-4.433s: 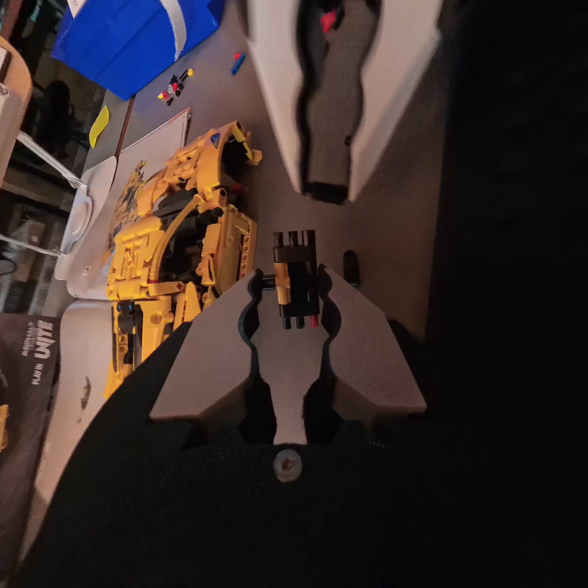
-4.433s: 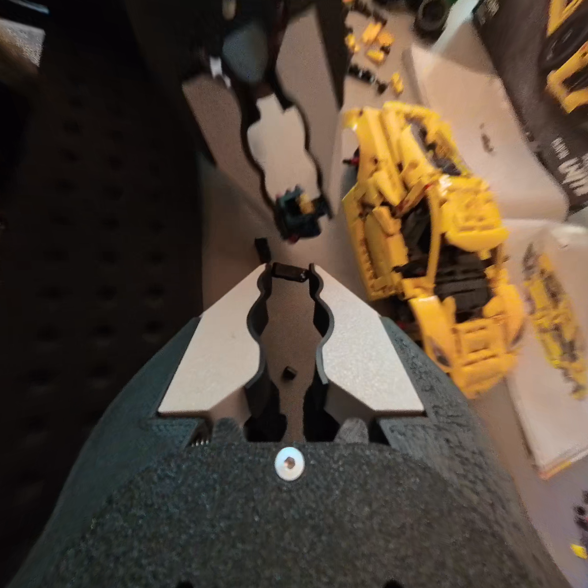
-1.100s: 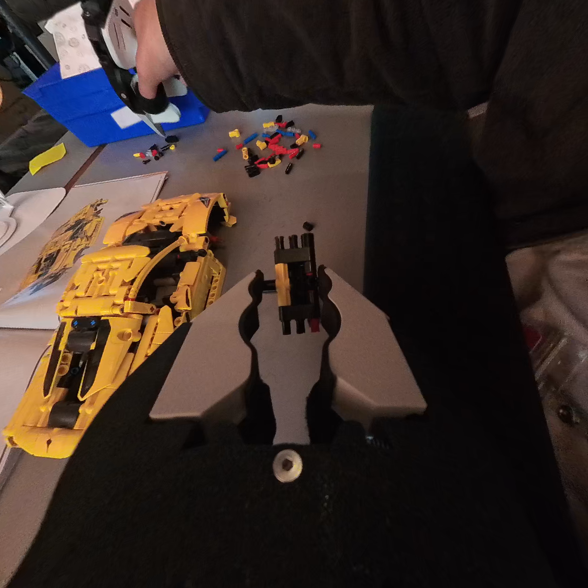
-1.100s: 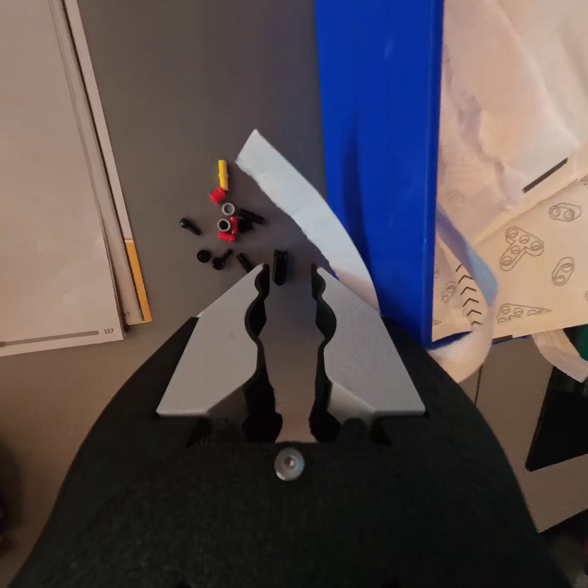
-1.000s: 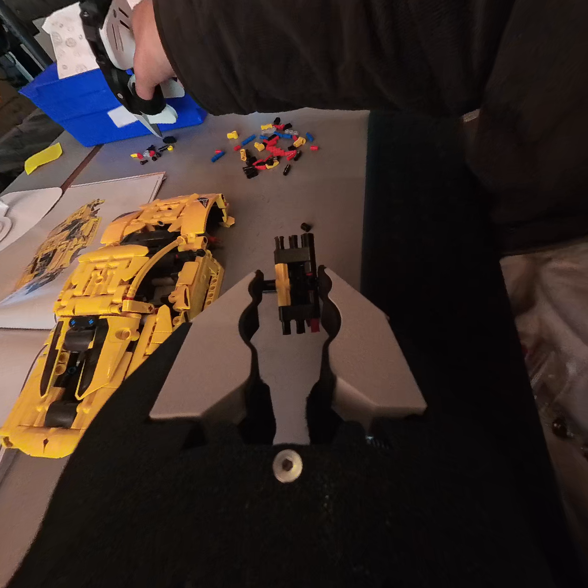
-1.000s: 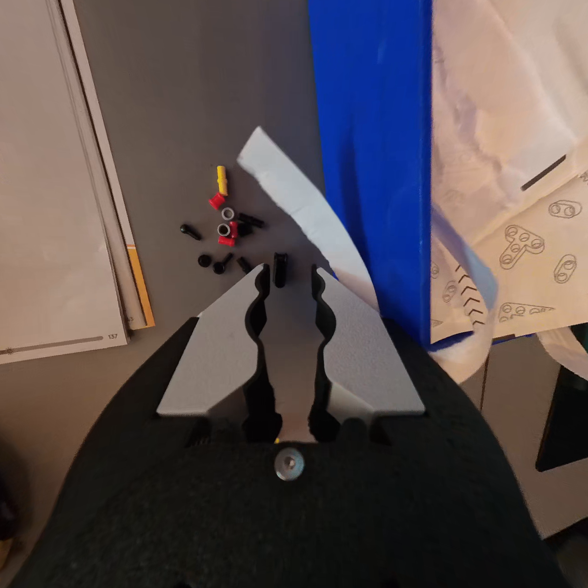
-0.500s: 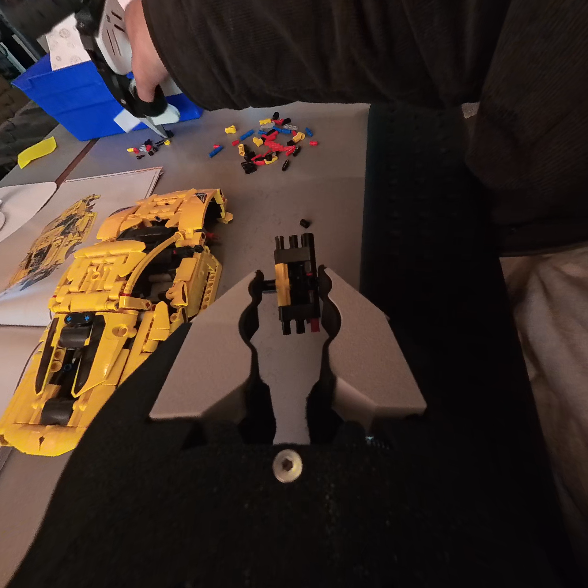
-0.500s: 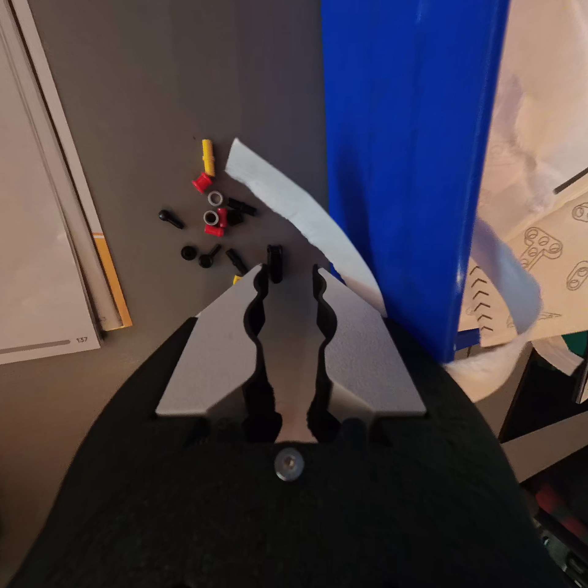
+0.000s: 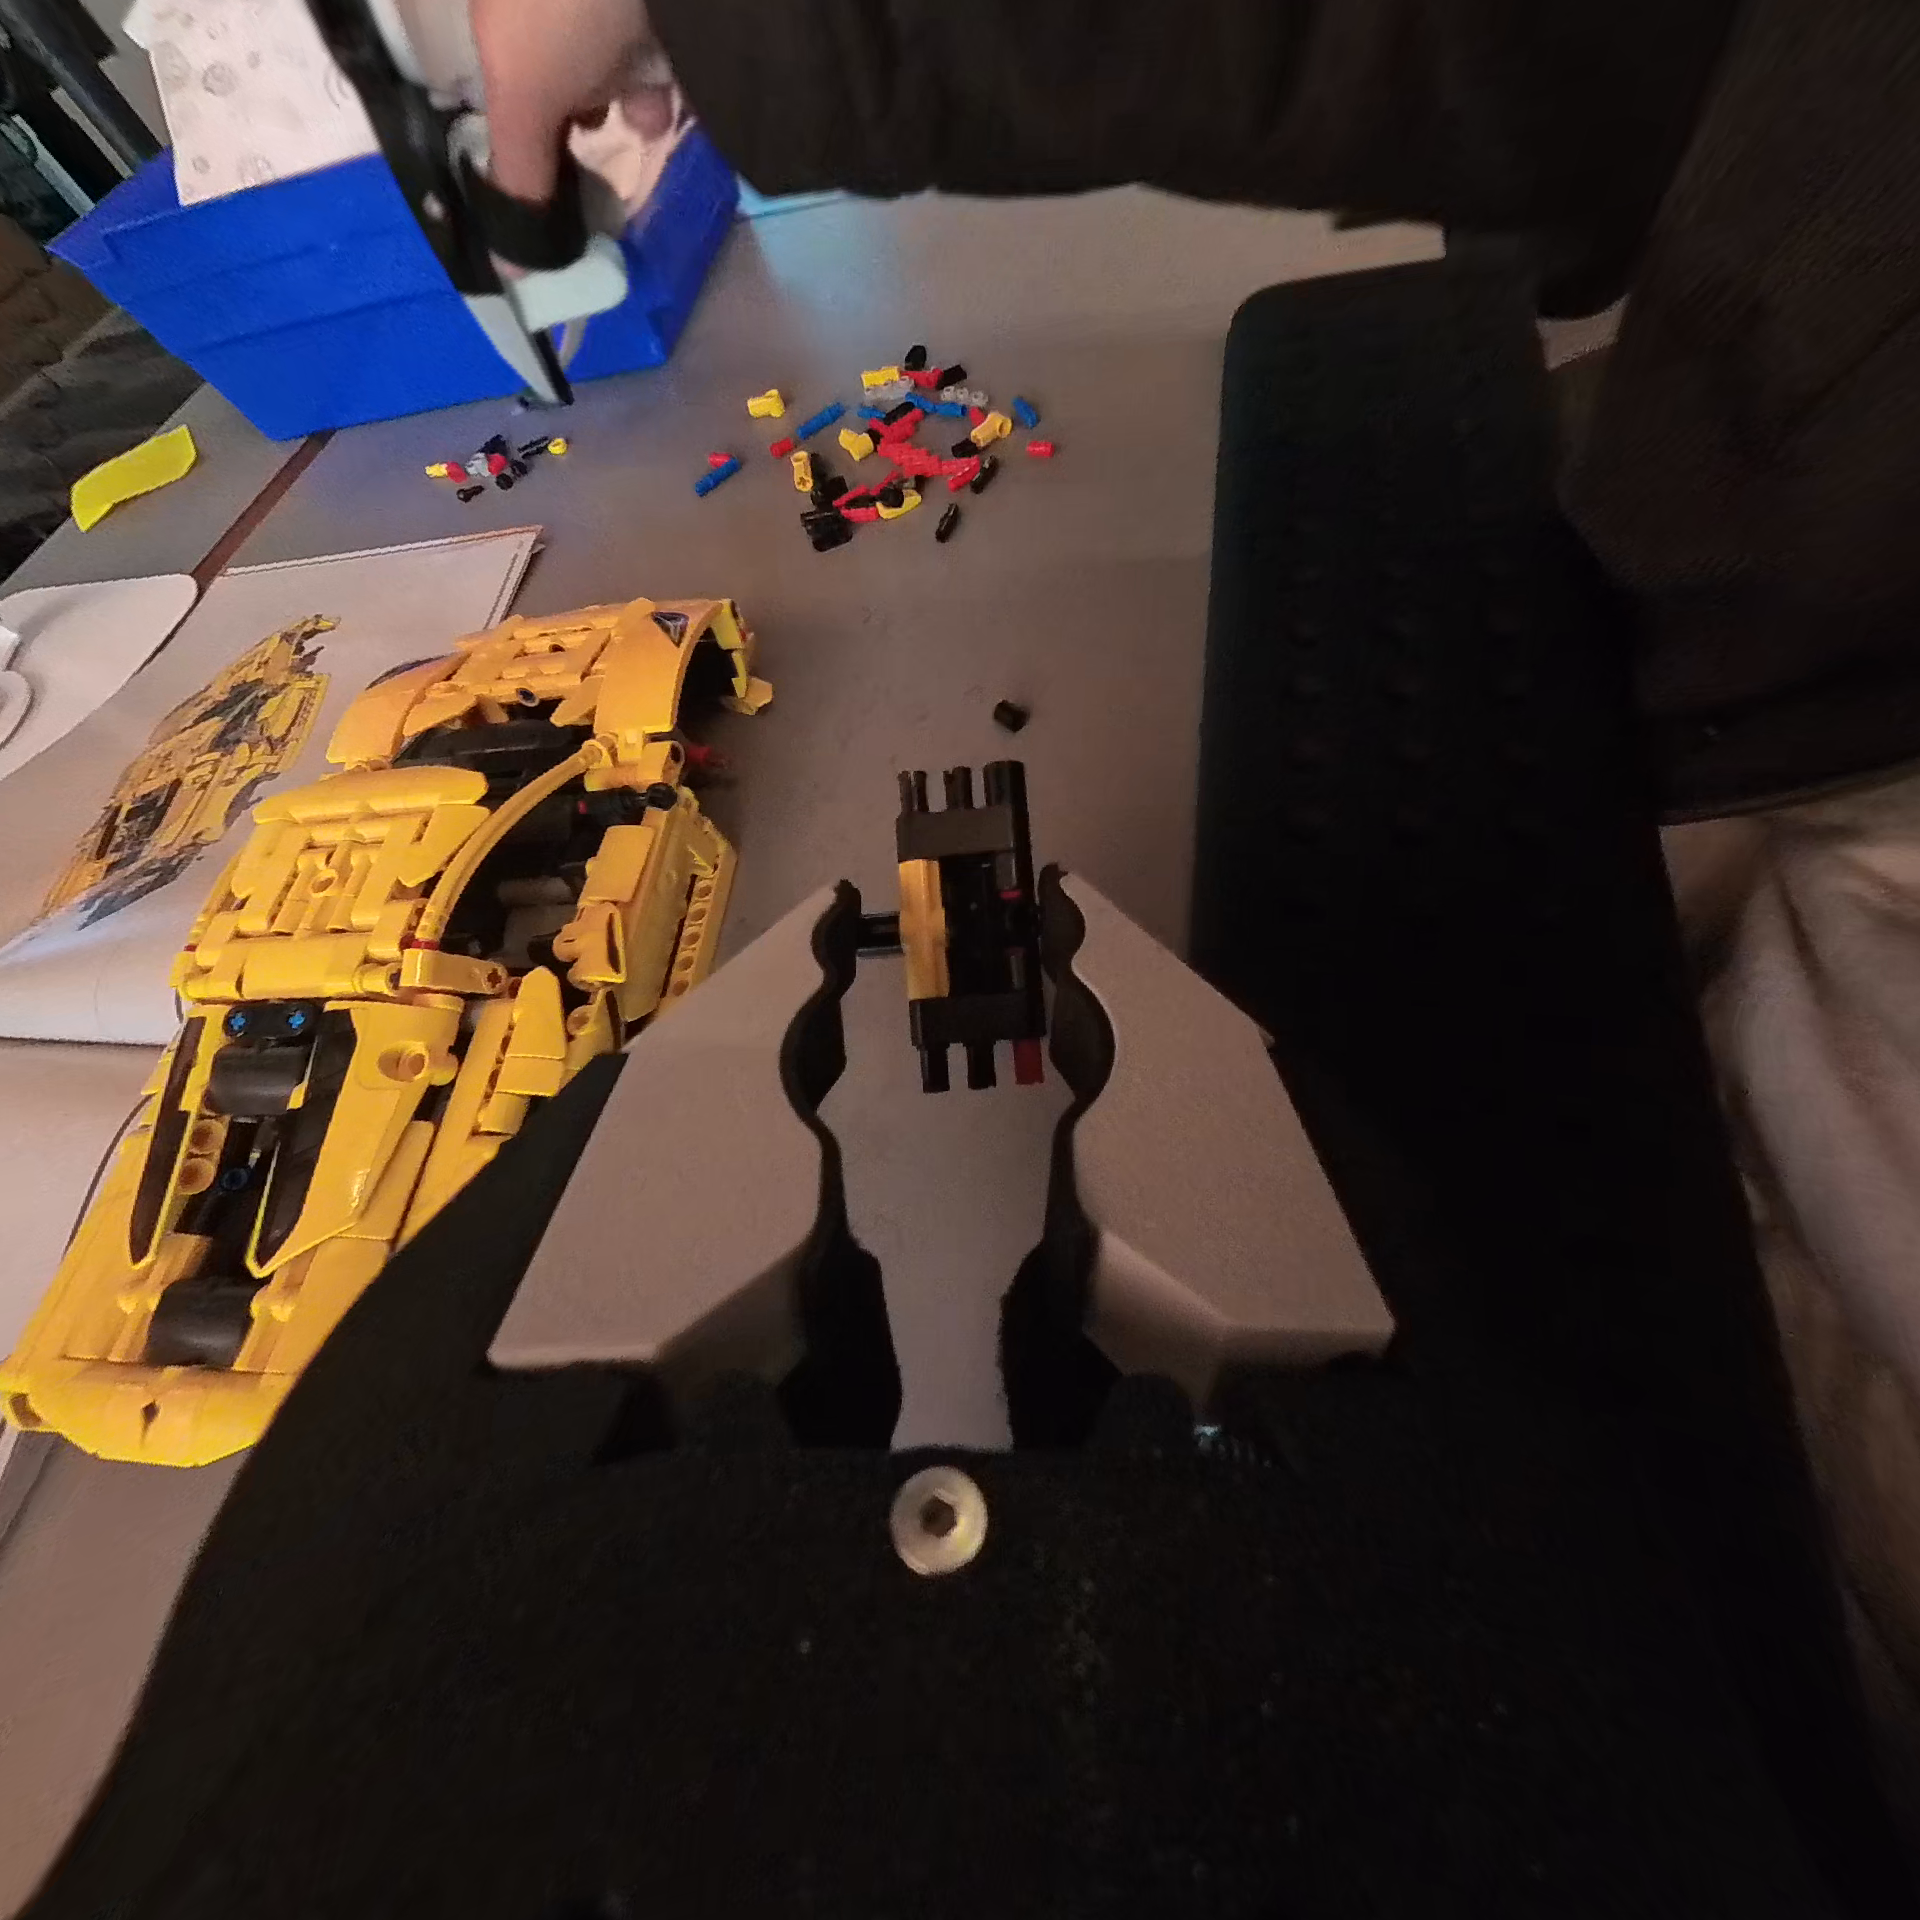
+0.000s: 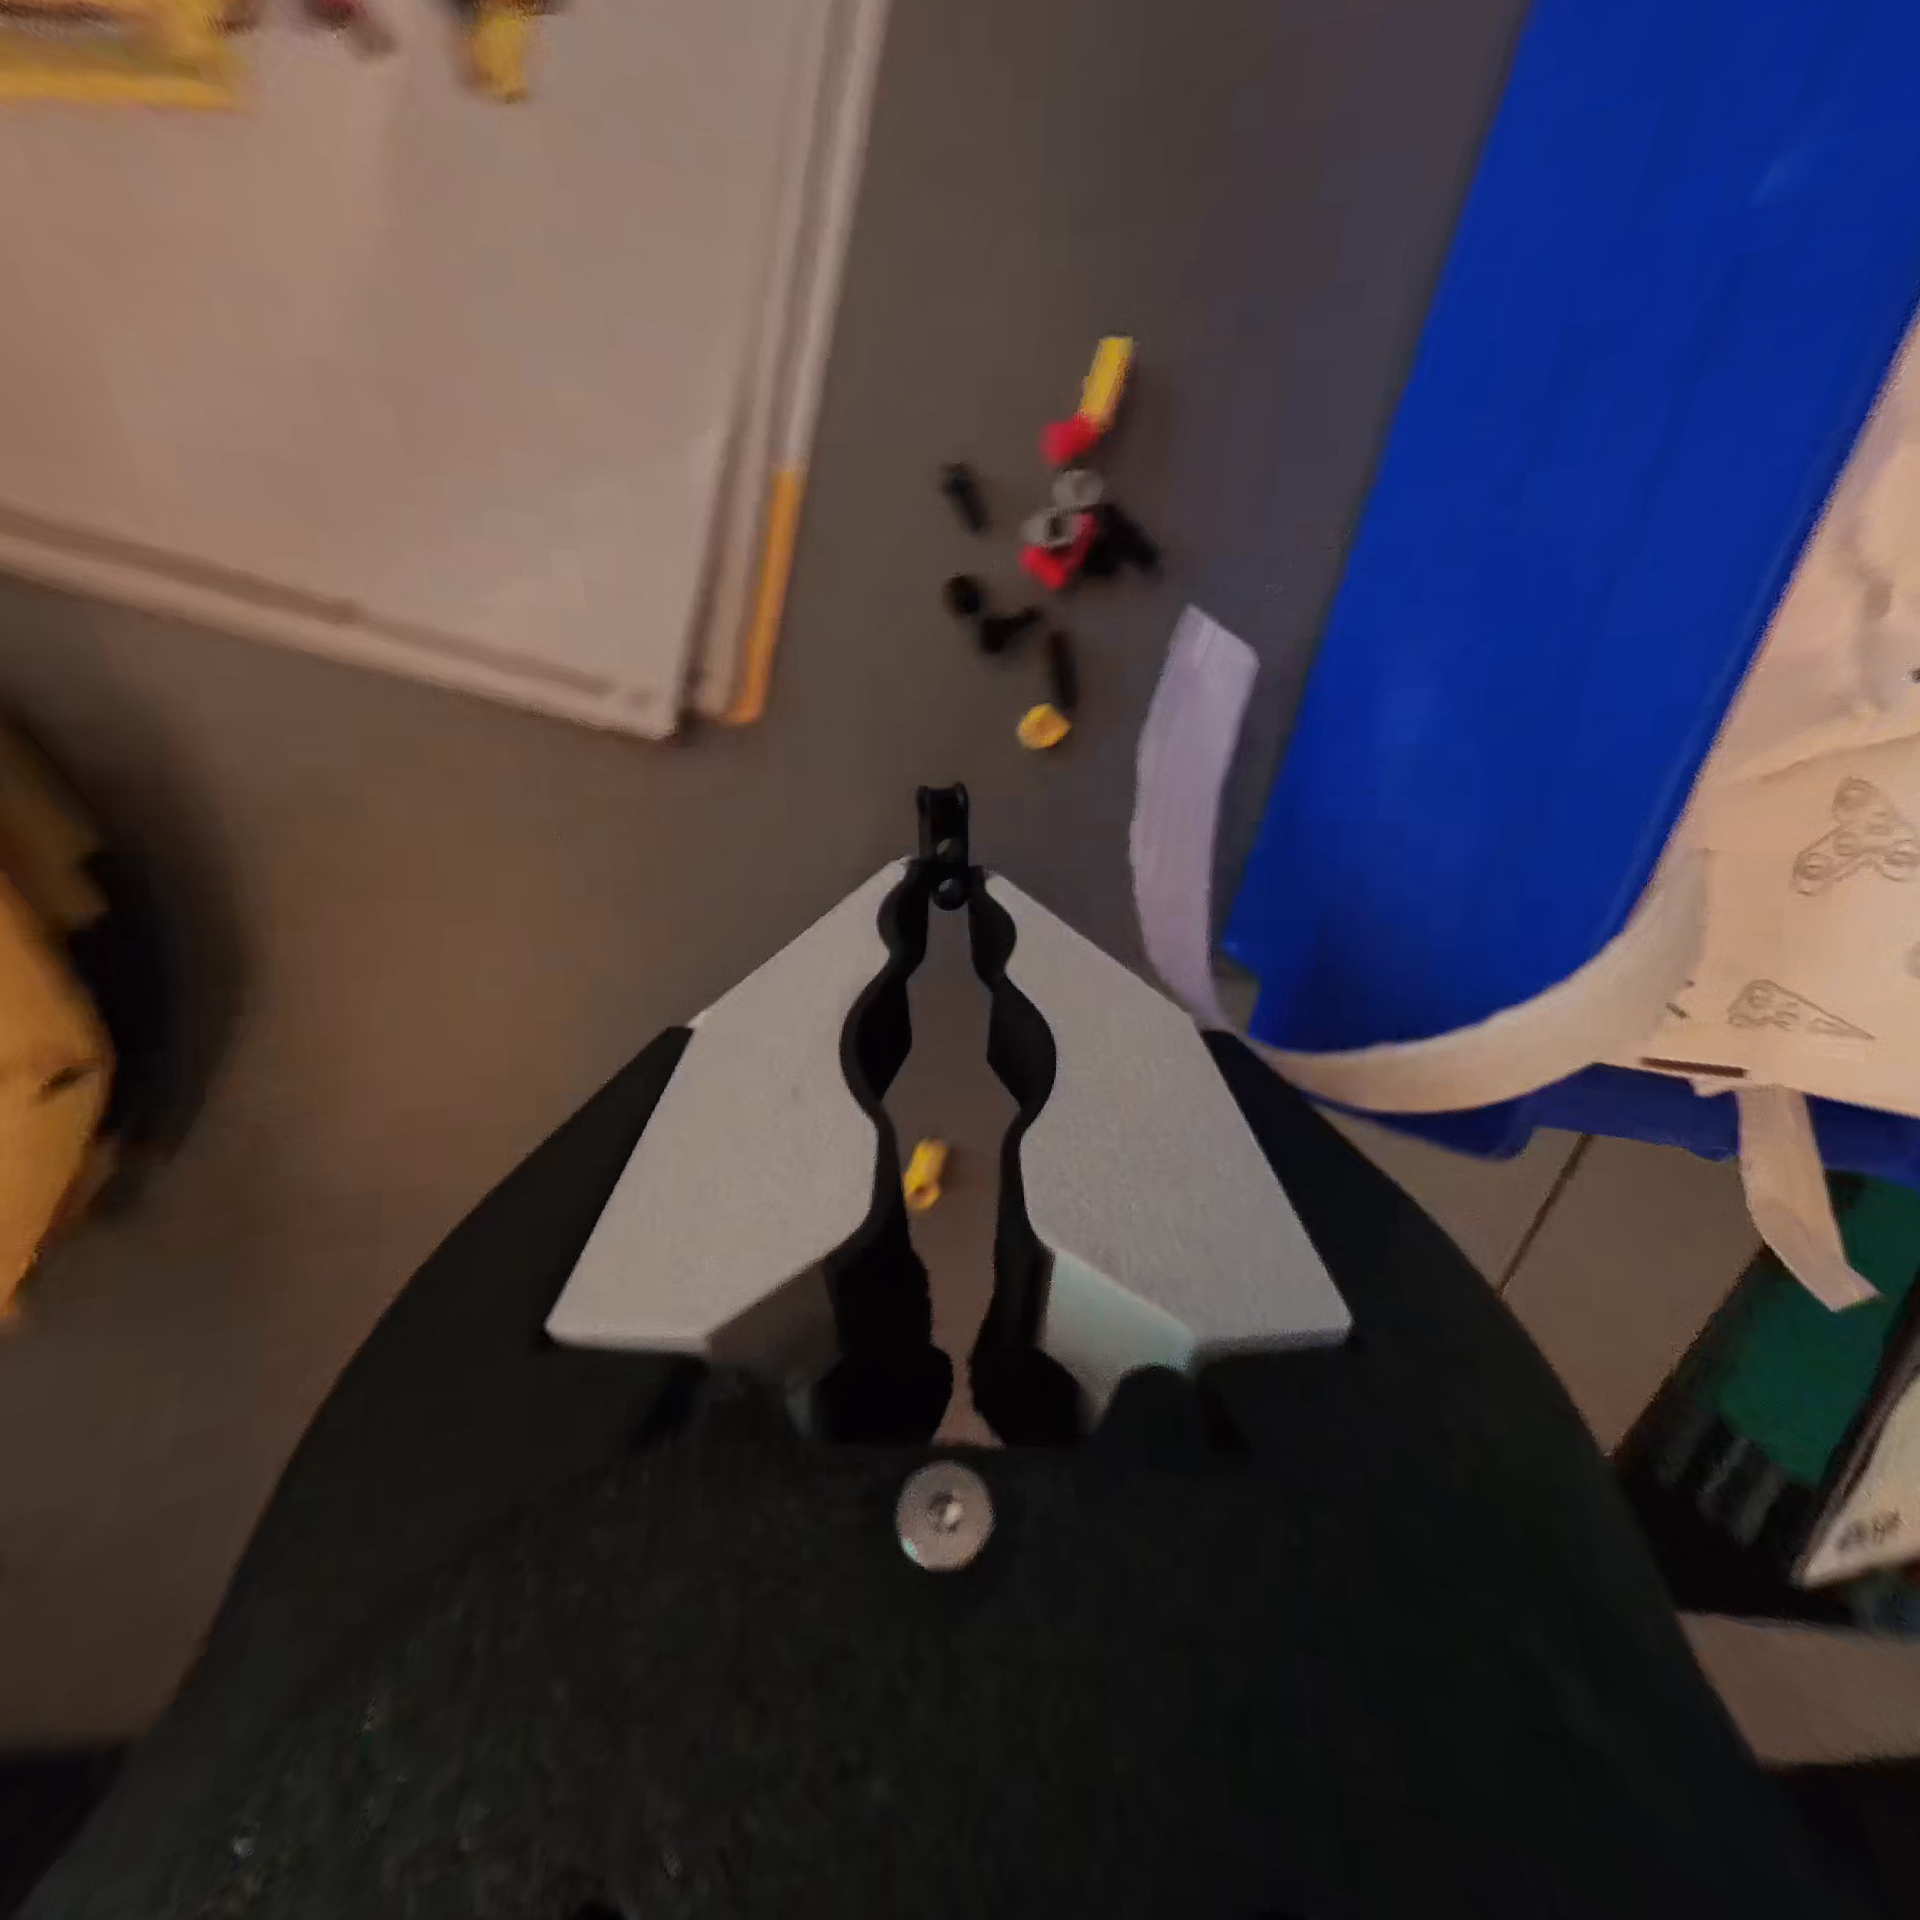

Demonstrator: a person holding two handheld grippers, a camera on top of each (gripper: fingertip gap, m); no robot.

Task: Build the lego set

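The left tongs [image 9: 951, 914] stay clamped on a small black-and-yellow lego sub-assembly with stubby pins at both ends [image 9: 966, 925], held above the grey table [image 9: 1091, 623] exactly as it was half a second ago. To its left lies the large yellow lego sports car with black inner parts [image 9: 416, 977], partly on an open instruction booklet [image 9: 187, 748]. Farther off sit a scatter of red, blue, yellow and black loose lego pieces [image 9: 904, 447], a lone small black piece [image 9: 1008, 715], and a blue plastic bin holding printed paper sheets [image 9: 343, 281].

The change is on the right. Half a second ago the right tongs [image 10: 945, 878] stood apart around a short black lego pin lying on the table; now their tips are pinched together on that black pin [image 10: 943, 831], which sticks out forward beyond them. The view has shifted: the little cluster of black, red, grey and yellow connectors [image 10: 1049, 540] now lies ahead of the tips, apart from them, and a small yellow piece [image 10: 923, 1169] shows on the table through the gap lower down. In the left wrist view the right tongs hang just above the table in front of the blue bin, gripped by a person's hand [image 9: 561, 94] in a dark sleeve.
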